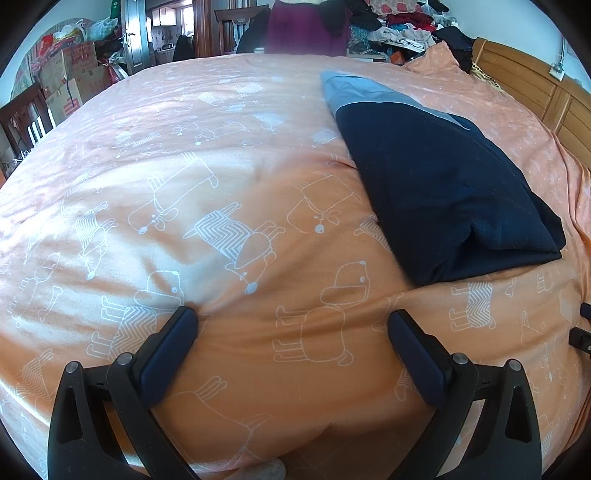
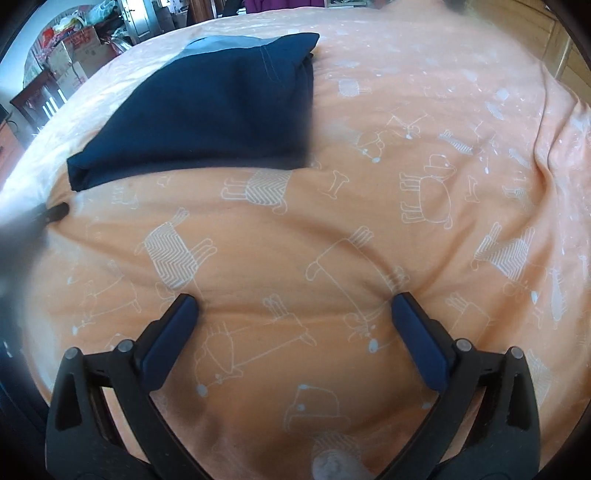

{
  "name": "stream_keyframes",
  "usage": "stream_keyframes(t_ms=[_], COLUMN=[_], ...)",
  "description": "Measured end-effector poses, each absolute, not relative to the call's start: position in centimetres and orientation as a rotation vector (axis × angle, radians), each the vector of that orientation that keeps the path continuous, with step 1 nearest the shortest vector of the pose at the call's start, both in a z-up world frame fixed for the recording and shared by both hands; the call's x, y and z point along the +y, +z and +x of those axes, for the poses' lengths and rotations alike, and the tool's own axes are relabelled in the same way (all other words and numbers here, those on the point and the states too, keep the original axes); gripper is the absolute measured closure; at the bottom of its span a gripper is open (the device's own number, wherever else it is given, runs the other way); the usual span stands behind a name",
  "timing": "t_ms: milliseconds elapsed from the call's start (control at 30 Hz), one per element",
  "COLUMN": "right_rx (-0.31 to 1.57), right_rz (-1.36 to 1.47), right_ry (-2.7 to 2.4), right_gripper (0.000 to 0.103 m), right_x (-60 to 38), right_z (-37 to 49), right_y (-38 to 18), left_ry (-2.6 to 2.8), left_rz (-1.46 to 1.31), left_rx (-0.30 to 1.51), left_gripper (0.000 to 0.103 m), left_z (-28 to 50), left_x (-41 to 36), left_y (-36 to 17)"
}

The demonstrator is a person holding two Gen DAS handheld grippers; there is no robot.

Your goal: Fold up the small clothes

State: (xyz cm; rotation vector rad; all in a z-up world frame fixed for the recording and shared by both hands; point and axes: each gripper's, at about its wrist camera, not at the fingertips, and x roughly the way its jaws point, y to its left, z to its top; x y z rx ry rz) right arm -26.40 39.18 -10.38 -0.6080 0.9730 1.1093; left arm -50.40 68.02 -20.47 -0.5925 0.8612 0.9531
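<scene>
A folded navy garment [image 1: 447, 192] with a light blue band at its far end lies flat on the orange bedspread [image 1: 221, 147], ahead and to the right of my left gripper [image 1: 293, 319]. That gripper is open and empty, its fingertips resting on the bedspread. In the right wrist view the same garment [image 2: 207, 114] lies ahead and to the left. My right gripper [image 2: 295, 302] is open too, holding nothing, with its tips pressed lightly into the orange bedspread [image 2: 406, 110].
A wooden headboard [image 1: 535, 85] borders the bed on the right. A heap of clothes [image 1: 399, 26] and a person in a purple top [image 1: 306, 29] are beyond the far edge. Cardboard boxes [image 1: 70, 77] and a dark chair [image 1: 26, 118] stand at the left.
</scene>
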Motion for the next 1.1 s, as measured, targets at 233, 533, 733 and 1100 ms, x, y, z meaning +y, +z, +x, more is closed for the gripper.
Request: stream_keyframes(t_ms=[233, 533, 733, 1100], right_rx=[0.966, 0.960, 0.961, 0.969], right_rz=[-0.604, -0.605, -0.612, -0.564], right_ry=[1.101, 1.091, 1.079, 1.080], right_gripper=[0.000, 0.000, 0.000, 0.000], right_x=[39.0, 39.2, 39.5, 40.1], right_z=[-26.1, -26.0, -25.8, -24.8], right_y=[-10.6, -10.8, -10.7, -11.0], left_ry=[0.954, 0.955, 0.962, 0.959], left_rz=[-0.592, -0.590, -0.576, -0.599], left_rx=[0.853, 0.856, 0.865, 0.833], left_gripper=[0.000, 0.000, 0.000, 0.000], left_z=[-50.5, -50.4, -50.1, -50.5], left_x=[67.9, 67.8, 67.9, 68.1], left_y=[-20.4, -20.4, -20.4, -20.2])
